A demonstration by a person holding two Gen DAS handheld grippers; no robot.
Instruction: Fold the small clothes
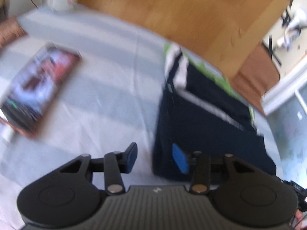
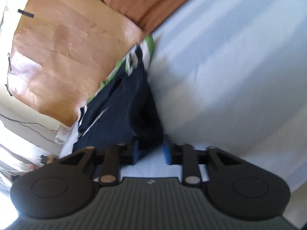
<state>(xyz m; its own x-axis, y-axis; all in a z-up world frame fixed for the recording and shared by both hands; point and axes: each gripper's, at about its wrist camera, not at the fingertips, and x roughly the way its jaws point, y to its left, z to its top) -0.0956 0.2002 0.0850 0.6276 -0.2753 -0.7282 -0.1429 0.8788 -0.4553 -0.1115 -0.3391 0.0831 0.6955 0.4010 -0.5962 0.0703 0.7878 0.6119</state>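
While your right tongs point(image 2: 150, 152) gape around the navy garment's point(image 2: 122, 103) bunched corner at the surface point(image 2: 230, 67) edge and left tongs point(image 1: 156, 158) hover spread, closing shallow risks the cloth slipping floorward.

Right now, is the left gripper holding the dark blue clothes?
No, the left gripper is open, with its fingers apart at the near edge of the dark blue clothes and nothing pinched between them.
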